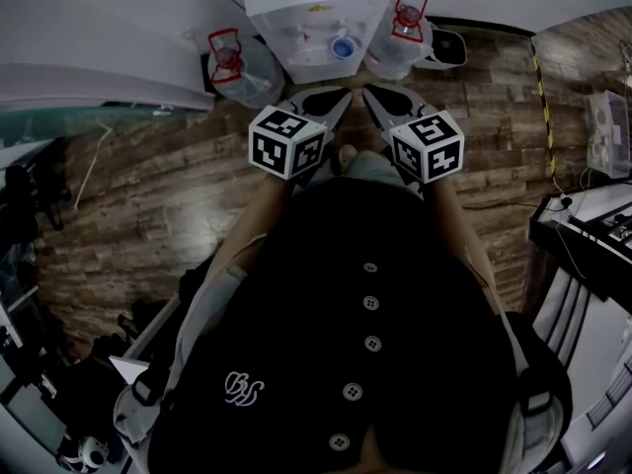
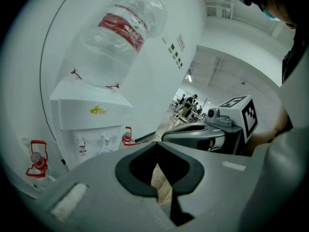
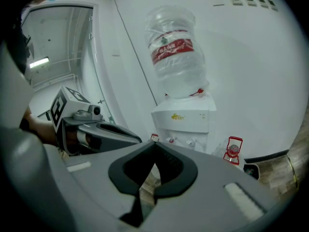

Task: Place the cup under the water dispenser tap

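Left gripper [image 1: 331, 107] and right gripper [image 1: 380, 102] both closed, empty; dispenser [image 1: 316, 18] dead ahead. Cup unclear; likely light, crushable, pinch mid-wall.

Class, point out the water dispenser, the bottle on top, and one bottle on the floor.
water dispenser [image 3: 188, 122]: right gripper view, front panel.
top bottle [image 3: 172, 47]: right gripper view, red label.
floor bottle [image 3: 233, 149]: right gripper view, red handle.

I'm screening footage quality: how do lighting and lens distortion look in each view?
Head view: dim, with a dark garment filling the lower half. Left gripper view: heavy fisheye, black corners, water bottle leaning. Right gripper view: same fisheye, evenly bright white dispenser.
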A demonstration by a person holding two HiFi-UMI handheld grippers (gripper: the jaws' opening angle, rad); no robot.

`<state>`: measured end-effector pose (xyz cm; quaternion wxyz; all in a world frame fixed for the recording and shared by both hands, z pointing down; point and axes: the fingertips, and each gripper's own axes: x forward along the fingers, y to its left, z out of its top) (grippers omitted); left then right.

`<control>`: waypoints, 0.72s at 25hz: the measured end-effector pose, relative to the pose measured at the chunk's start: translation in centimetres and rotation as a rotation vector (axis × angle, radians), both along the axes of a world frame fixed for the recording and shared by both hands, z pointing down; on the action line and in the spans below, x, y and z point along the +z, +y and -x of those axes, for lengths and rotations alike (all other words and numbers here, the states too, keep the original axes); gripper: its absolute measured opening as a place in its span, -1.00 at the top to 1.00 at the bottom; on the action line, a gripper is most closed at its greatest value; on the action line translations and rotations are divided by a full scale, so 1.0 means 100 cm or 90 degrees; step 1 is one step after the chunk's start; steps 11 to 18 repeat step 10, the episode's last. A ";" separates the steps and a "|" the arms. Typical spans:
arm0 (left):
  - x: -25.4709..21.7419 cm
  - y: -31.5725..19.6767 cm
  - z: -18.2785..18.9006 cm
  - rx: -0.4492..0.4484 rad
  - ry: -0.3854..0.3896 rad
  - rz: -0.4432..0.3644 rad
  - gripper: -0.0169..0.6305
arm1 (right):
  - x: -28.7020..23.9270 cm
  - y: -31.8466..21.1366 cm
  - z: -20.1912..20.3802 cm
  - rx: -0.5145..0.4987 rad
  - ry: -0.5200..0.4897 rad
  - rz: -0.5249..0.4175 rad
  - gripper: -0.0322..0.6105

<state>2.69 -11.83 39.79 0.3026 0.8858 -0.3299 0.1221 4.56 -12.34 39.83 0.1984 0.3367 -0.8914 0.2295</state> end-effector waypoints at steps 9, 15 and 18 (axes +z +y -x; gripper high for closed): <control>-0.002 0.010 0.004 -0.007 0.003 -0.002 0.95 | -0.001 0.008 0.000 0.004 0.003 -0.002 0.90; -0.002 0.011 0.005 -0.008 0.003 -0.002 0.95 | -0.001 0.009 0.001 0.003 0.003 -0.001 0.90; -0.002 0.011 0.005 -0.008 0.003 -0.002 0.95 | -0.001 0.009 0.001 0.003 0.003 -0.001 0.90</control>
